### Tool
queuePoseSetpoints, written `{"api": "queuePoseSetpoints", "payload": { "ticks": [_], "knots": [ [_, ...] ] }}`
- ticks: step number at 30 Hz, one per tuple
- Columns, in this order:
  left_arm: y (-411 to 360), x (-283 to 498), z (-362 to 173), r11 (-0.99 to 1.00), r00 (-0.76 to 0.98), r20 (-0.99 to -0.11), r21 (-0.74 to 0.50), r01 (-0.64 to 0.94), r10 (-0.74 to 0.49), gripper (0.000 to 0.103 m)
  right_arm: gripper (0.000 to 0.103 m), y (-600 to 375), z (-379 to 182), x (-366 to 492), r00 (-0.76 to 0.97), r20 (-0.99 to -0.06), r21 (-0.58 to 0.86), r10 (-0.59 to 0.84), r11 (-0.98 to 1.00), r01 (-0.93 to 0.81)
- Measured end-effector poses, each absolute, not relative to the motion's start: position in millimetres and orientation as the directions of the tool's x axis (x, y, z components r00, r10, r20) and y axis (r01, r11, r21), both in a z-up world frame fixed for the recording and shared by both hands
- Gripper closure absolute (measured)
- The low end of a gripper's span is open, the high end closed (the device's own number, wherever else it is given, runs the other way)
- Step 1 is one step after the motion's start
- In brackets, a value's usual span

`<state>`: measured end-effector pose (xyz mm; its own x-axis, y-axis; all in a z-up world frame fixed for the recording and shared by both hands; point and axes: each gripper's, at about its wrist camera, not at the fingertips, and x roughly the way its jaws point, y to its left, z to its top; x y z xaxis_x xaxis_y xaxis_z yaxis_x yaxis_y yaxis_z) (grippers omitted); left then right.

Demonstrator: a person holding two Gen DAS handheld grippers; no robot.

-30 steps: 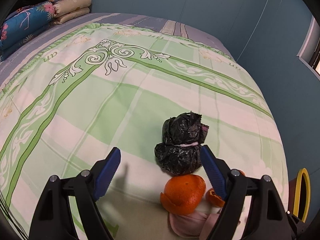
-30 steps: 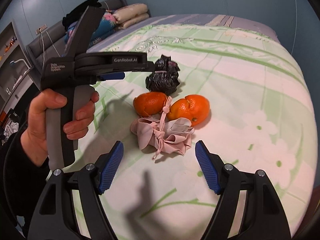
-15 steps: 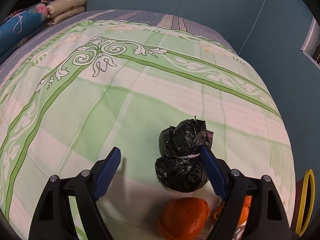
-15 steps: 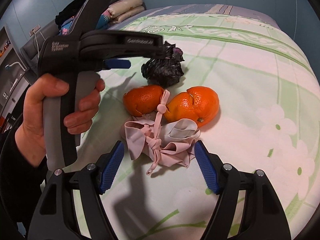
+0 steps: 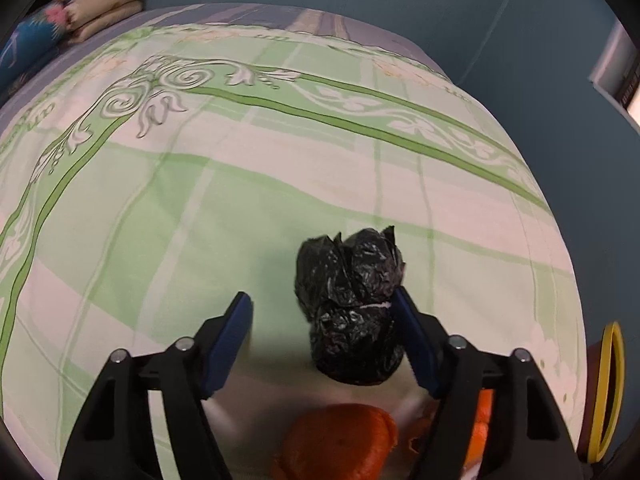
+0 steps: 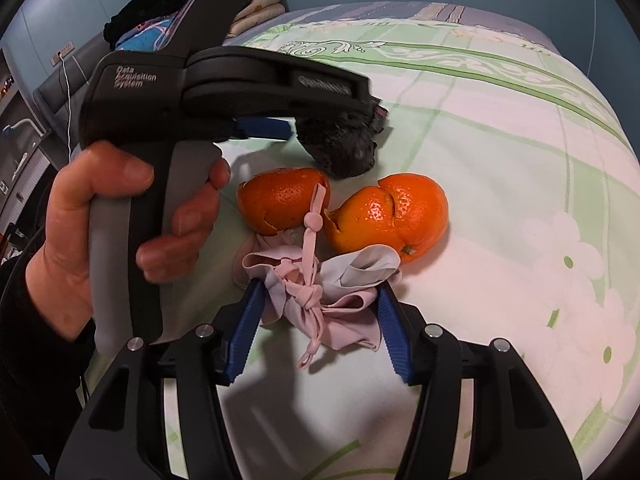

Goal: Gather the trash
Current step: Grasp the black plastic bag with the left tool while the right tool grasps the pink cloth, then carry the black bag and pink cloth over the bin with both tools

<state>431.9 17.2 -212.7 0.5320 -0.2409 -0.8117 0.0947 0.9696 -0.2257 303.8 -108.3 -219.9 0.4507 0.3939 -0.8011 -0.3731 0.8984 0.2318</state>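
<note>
On the green-patterned bed (image 5: 240, 208) we see a crinkled black bag (image 5: 352, 312) bundled tight, between our left gripper (image 5: 324, 332)'s closing jaws, untouched on one side. Our right gripper (image 6: 316, 320)'s jaws, also closing, flank a crumpled pink mask (image 6: 320, 280) beside orange peels (image 6: 384, 212).

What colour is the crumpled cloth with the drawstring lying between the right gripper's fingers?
Pale pink cloth, seen best in the right wrist view.
</note>
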Motion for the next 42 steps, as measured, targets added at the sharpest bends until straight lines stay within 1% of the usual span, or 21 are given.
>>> {"api": "queuePoseSetpoints", "payload": {
  "ticks": [1,2,3,4,7,8,10,15,28,37,42],
  "knots": [
    [12,430,-212,0.972,0.537,-0.811,-0.206,0.111,-0.233,0.045,0.055,-108,-220,305,0.449,-0.802,0.233,0.395,0.898,-0.373],
    [8,429,-211,0.972,0.536,-0.811,-0.200,0.126,-0.236,0.052,0.056,-106,-219,304,0.447,-0.803,0.231,0.393,0.898,-0.375],
    [5,428,-211,0.968,0.532,-0.809,-0.210,0.135,-0.249,0.058,0.060,-104,-219,303,0.447,-0.805,0.225,0.390,0.898,-0.379],
    [4,427,-210,0.966,0.529,-0.808,-0.217,0.143,-0.260,0.066,0.066,-104,-219,303,0.448,-0.804,0.224,0.390,0.897,-0.380],
    [-3,424,-206,0.971,0.543,-0.805,-0.182,0.158,-0.239,0.070,0.078,-102,-217,298,0.449,-0.802,0.223,0.393,0.895,-0.387],
    [-2,424,-206,0.971,0.543,-0.805,-0.182,0.156,-0.238,0.070,0.080,-102,-216,297,0.450,-0.801,0.222,0.395,0.894,-0.389],
    [4,422,-204,0.971,0.548,-0.802,-0.195,0.136,-0.238,0.071,0.084,-103,-214,294,0.452,-0.798,0.222,0.398,0.892,-0.394],
    [22,416,-192,0.970,0.572,-0.785,-0.219,0.103,-0.238,0.072,0.087,-108,-211,290,0.461,-0.791,0.221,0.402,0.891,-0.396],
    [66,385,-145,0.954,0.652,-0.714,-0.295,0.053,-0.257,0.072,0.087,-139,-193,289,0.531,-0.772,0.190,0.349,0.924,-0.331],
    [73,345,-112,0.961,0.706,-0.671,-0.273,0.048,-0.226,0.072,0.087,-171,-170,288,0.603,-0.734,0.189,0.312,0.947,-0.260],
    [65,321,-89,0.961,0.737,-0.635,-0.268,0.071,-0.231,0.072,0.087,-192,-144,277,0.665,-0.692,0.174,0.281,0.959,-0.224]
  ]
}}
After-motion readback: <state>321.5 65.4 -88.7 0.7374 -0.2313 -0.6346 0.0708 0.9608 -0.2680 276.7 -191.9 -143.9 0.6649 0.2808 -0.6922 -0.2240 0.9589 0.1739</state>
